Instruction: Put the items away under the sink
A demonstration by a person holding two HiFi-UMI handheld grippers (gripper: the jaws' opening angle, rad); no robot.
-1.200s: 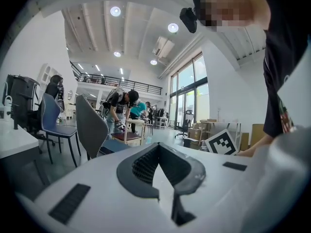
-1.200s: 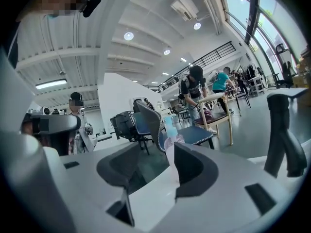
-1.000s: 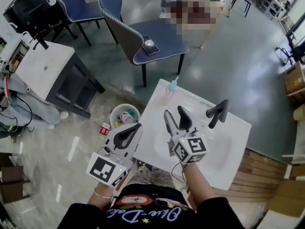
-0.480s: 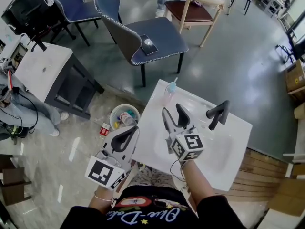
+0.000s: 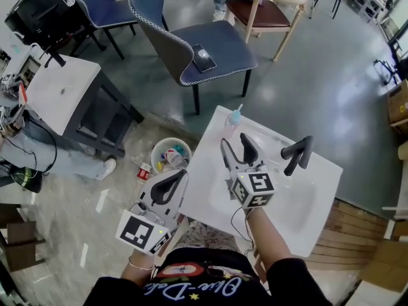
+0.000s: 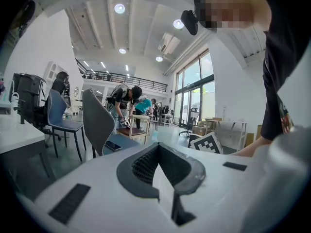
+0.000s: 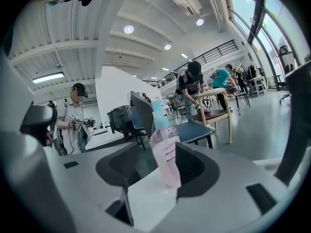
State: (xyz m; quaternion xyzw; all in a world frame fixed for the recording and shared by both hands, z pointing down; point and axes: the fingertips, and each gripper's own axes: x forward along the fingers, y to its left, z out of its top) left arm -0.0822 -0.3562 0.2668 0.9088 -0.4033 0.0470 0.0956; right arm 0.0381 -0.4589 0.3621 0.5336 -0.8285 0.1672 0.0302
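A pink bottle with a pale blue cap stands upright at the far corner of the white sink top. My right gripper hovers over the sink and points at the bottle from a short way off. It is open; its jaws have just been opening a little further and touch nothing. In the right gripper view the bottle stands centred ahead of the gripper, apart from both pads. My left gripper hangs at the sink's left edge, its tips together and empty; the left gripper view shows them meeting.
A black faucet rises at the sink's far right. On the floor to the left stands a white bucket of small items. Beyond are a blue chair with a phone on it, a wooden chair and a white cabinet. People stand in the background.
My right gripper has edged forward toward the pink bottle. The left gripper has stayed about where it was.
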